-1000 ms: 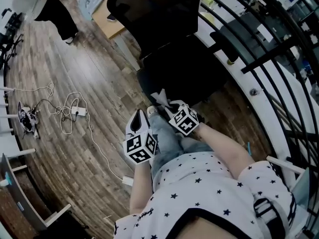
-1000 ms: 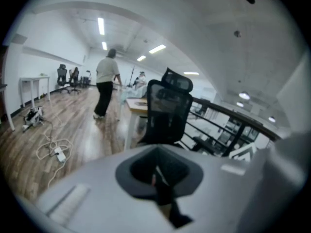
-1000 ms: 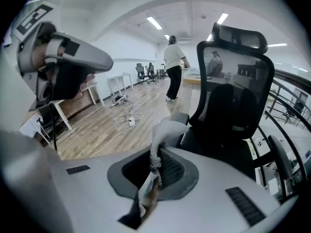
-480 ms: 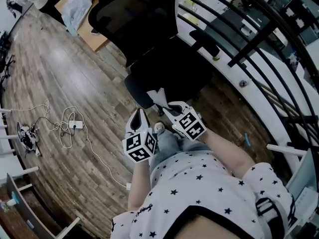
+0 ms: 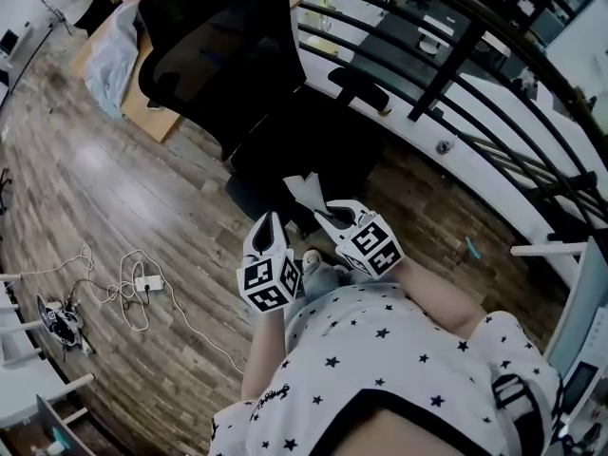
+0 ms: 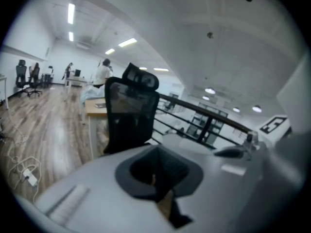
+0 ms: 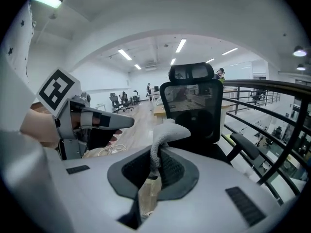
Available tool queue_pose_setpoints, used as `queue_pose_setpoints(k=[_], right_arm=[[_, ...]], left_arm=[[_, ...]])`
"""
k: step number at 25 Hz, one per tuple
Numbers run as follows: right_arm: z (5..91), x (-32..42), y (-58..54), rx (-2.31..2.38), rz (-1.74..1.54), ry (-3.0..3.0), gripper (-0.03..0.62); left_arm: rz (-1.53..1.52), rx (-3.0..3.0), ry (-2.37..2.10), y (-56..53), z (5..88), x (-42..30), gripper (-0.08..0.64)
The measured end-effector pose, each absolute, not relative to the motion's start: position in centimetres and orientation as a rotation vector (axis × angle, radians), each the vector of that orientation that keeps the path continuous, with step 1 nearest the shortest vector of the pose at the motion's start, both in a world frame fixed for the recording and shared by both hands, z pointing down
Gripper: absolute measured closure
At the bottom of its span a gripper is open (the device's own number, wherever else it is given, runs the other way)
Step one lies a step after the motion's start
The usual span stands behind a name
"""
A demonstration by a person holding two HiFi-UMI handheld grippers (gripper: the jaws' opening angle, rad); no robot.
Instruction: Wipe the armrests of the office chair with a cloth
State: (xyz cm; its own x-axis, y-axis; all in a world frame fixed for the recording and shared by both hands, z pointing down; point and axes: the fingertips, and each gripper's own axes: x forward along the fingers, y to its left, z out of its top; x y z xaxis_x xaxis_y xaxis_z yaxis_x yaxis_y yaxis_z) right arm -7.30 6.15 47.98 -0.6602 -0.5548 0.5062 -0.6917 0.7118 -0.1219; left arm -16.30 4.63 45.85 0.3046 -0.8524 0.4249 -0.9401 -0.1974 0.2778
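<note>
The right gripper (image 7: 156, 165) pinches the soft, light, limp white cloth (image 7: 167, 130) at its bunched fold, near the black mesh office chair (image 5: 218, 55) and its unwiped far-right armrest (image 5: 359, 88), while the left gripper (image 6: 156, 171) is pressed together, empty.

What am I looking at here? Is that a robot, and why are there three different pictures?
There is no robot. A person stands holding a hand-held gripper in each hand. The head view comes from a camera on the person's head, looking down at the left gripper and the right gripper; the patterned cubes are part of them. The other two views come from a camera riding on each gripper. The right gripper's fingers are shut on a pale cloth. The left gripper's fingers are closed with nothing between them. Ahead, on the wooden floor, stands a black office chair. The cloth is not yet on its armrest.
</note>
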Motion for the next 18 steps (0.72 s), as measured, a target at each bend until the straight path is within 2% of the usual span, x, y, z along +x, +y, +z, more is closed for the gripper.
queue_pose_setpoints(k=[18], right_arm=[[45.8, -4.6, 1.2, 1.352, 0.494, -2.411, 0.561]], left_arm=[[0.281, 2.277, -1.351, -1.8, 46.6, -15.3, 0.554]])
